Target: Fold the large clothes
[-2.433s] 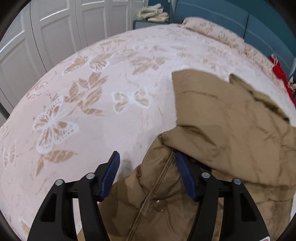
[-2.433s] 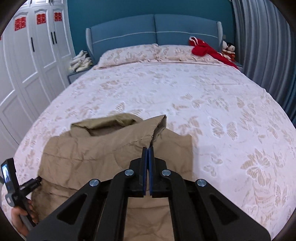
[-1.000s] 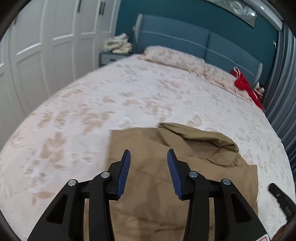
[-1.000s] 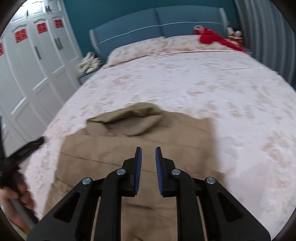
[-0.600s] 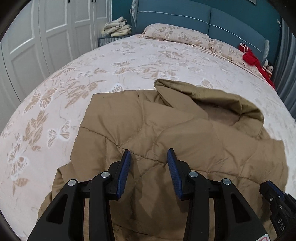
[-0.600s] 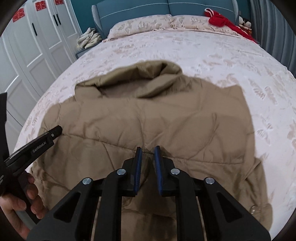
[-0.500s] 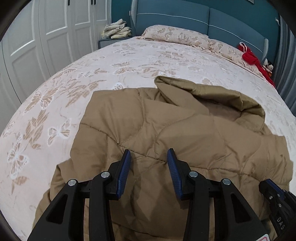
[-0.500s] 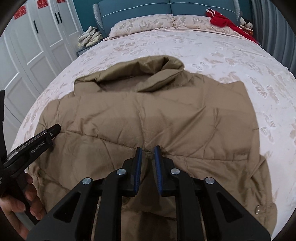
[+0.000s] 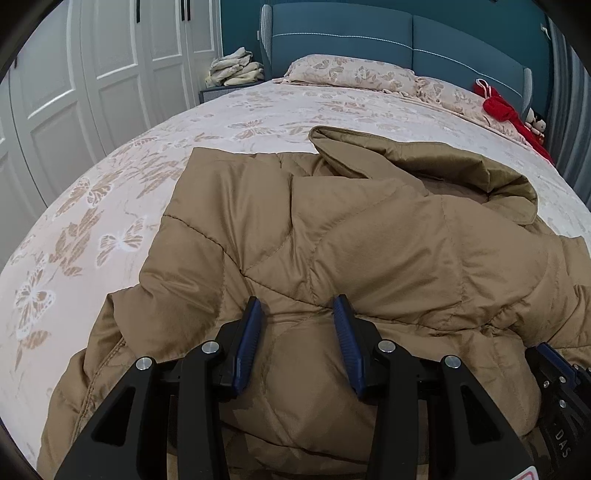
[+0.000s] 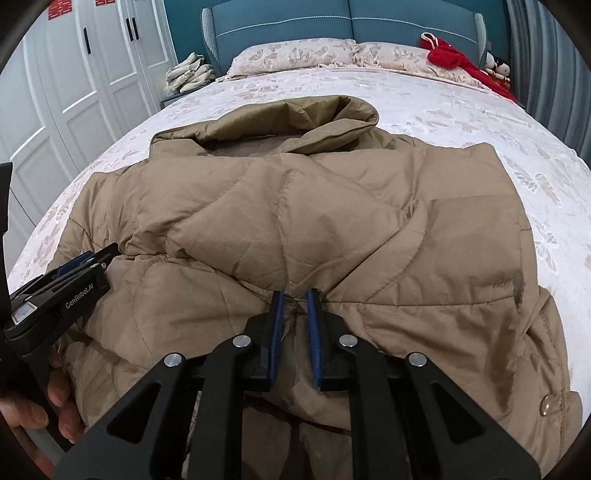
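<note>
A tan quilted puffer jacket (image 9: pixel 369 236) lies on the bed with its hood toward the headboard; it also shows in the right wrist view (image 10: pixel 332 206). My left gripper (image 9: pixel 297 306) is open, low over the jacket's near fold, holding nothing. My right gripper (image 10: pixel 294 295) is open by a narrow gap, its tips at a crease of the jacket. The left gripper's body also shows in the right wrist view (image 10: pixel 59 288), and the right gripper's edge shows in the left wrist view (image 9: pixel 554 369).
The bed (image 9: pixel 110 206) has a butterfly-print cover. Pillows (image 10: pixel 295 53) and a blue headboard (image 10: pixel 351 22) are at the far end. A red garment (image 10: pixel 454 55) lies at the far right. White wardrobe doors (image 9: pixel 92 74) and a nightstand with folded cloth (image 9: pixel 232 68) stand on the left.
Both grippers have dropped lower and closer to the jacket. The right gripper let go of the jacket edge it held earlier, and the jacket now lies flat.
</note>
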`<state>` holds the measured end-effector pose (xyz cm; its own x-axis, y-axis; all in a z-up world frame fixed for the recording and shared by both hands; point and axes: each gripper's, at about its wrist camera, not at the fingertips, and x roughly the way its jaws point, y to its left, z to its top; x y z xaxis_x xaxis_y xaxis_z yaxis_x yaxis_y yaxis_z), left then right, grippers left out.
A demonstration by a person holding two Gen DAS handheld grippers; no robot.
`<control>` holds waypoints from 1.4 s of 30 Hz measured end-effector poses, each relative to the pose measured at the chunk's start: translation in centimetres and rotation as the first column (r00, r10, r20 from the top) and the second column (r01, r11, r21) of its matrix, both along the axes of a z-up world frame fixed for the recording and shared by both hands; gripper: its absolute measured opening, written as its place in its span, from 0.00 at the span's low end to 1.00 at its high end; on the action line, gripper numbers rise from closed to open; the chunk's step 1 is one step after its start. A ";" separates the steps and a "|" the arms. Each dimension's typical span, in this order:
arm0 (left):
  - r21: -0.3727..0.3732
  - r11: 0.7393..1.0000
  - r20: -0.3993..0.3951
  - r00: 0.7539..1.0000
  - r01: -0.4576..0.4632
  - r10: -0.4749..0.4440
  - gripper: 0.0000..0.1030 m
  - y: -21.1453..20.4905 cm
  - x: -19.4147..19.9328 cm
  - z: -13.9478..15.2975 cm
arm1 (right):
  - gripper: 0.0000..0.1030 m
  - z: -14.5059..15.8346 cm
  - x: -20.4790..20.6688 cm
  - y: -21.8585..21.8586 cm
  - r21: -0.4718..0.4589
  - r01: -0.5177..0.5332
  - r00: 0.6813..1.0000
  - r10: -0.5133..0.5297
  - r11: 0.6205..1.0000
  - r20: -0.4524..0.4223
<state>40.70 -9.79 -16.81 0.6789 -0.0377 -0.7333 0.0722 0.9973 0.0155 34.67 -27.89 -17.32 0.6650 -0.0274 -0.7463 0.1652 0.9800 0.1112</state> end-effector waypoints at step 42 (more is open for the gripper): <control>-0.317 0.946 0.018 0.998 0.067 -0.064 0.67 3.8 2.4 10.4 | 0.24 8.1 -0.4 -4.5 0.244 0.056 0.997 -0.068 0.968 0.043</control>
